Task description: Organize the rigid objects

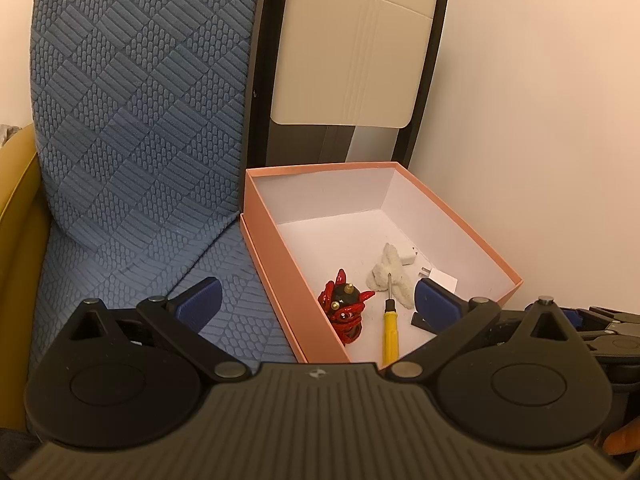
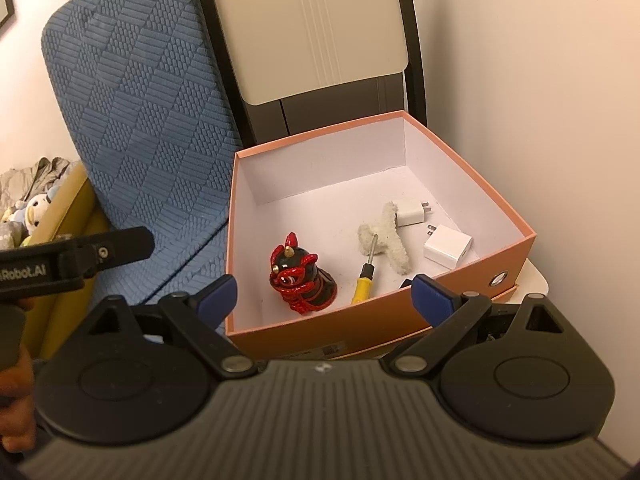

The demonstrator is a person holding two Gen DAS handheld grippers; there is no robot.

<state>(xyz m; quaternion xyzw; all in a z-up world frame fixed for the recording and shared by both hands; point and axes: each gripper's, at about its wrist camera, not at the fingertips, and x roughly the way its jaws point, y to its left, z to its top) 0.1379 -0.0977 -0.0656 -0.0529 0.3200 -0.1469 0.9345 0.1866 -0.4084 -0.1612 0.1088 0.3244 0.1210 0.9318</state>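
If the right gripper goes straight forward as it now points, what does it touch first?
Probably the near wall of the box: the right gripper, open and empty, points over that rim toward the figurine and screwdriver. Depth is unclear.

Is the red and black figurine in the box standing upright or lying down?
Upright. In the right wrist view the figurine stands on its base on the floor of the orange box, horns up, beside the yellow screwdriver.

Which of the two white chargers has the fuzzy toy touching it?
The far charger, toward the box's back wall: the fuzzy toy's top end lies against it. The near charger sits apart by the right wall, touching nothing.
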